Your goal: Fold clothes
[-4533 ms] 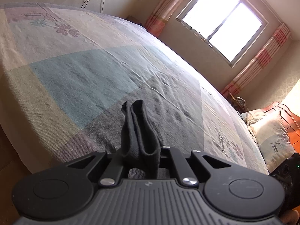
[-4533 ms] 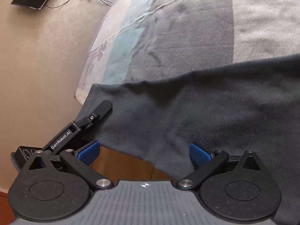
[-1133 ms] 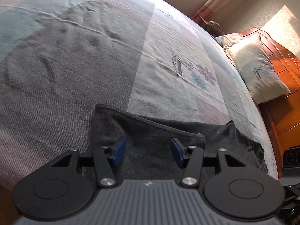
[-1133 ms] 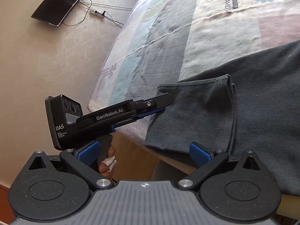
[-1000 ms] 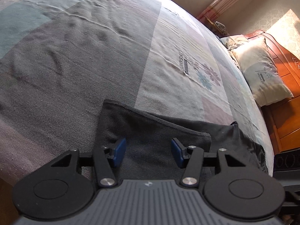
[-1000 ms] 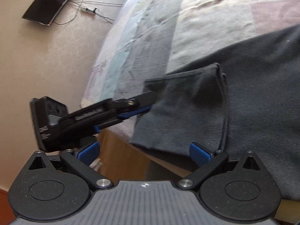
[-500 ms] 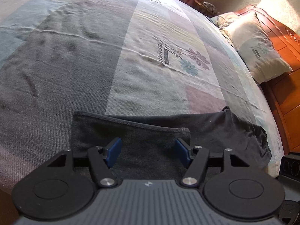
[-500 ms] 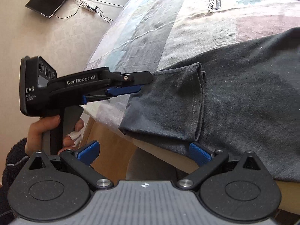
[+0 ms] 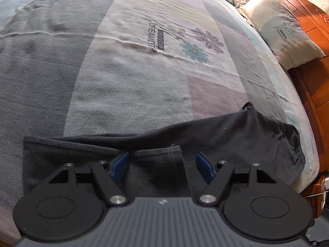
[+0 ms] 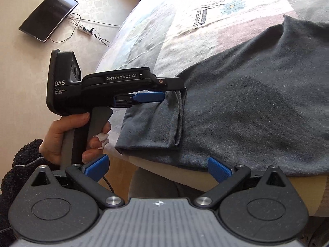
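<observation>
You have one dark grey garment [image 9: 236, 135] to fold. It lies flat along the near edge of the bed [image 9: 127, 65], with one end turned over on itself, so there are two layers at that end. One hem with a stitched seam [image 9: 170, 151] sits on top there.

Your left gripper [image 9: 162, 163] points down at that folded end. Its jaws are opening, and its two blue pads [image 9: 120, 162] stand apart. The hem lies between them, but the pads do not press on it. In the right wrist view, you can see your left hand [image 10: 67, 135] around the grip of that gripper, with one white wrap on a finger.

Your right gripper [image 10: 157, 167] hovers by the bed edge, just beside the garment. Its two blue pads stand wide apart and nothing is between them.

Farther out, the bed has one patchwork cover with two flowers [image 9: 197, 44] printed on it. One pillow [image 9: 287, 30] leans on one orange wooden headboard [image 9: 316, 16]. On the far wall there is one black screen [image 10: 48, 23] and one power strip [image 10: 85, 29] with wires.
</observation>
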{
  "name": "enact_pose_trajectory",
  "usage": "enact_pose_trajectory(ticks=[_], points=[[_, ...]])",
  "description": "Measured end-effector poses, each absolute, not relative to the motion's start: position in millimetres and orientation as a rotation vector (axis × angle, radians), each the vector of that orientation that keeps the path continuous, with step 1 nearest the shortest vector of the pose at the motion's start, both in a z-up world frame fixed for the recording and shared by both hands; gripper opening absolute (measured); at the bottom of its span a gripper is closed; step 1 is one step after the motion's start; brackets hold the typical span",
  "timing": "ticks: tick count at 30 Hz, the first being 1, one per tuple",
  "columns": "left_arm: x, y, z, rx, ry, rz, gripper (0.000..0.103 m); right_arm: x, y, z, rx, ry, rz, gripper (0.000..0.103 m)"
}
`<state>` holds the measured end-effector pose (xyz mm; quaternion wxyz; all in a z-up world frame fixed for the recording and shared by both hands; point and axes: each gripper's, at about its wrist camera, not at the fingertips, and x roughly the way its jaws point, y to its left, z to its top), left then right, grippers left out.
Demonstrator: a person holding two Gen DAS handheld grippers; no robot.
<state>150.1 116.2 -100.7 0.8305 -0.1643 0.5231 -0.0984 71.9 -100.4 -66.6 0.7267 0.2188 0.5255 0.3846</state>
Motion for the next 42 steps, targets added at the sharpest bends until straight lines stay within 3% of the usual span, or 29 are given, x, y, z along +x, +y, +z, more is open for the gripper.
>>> enact_pose_trajectory(ticks=[6, 13, 19, 23, 32, 38, 42], points=[[138, 100, -74, -0.332, 1.075, -0.312, 0.076, 74, -106, -70, 0.513, 1.163, 0.839, 0.103], [145, 89, -97, -0.348, 1.144, -0.329, 0.079, 77, -106, -73, 0.516, 1.168, 0.814, 0.103], [110, 119, -49, -0.139, 1.066, -0.259, 0.084, 86, -126, -69, 0.587, 1.112, 0.771, 0.103], [72, 141, -54, -0.07, 1.101, -0.183, 0.084, 87, -127, -73, 0.601, 1.129, 0.769, 0.103], [30, 184, -102, -0.354, 1.084, -0.201, 0.084, 88, -114, -82, 0.569, 1.18, 0.746, 0.103], [35, 185, -75, -0.333, 0.991, -0.236, 0.084, 86, -110, -80, 0.544, 1.17, 0.733, 0.103], [49, 178, -91, -0.341, 1.03, -0.247, 0.085, 85, -102, -80, 0.52, 1.186, 0.737, 0.103]])
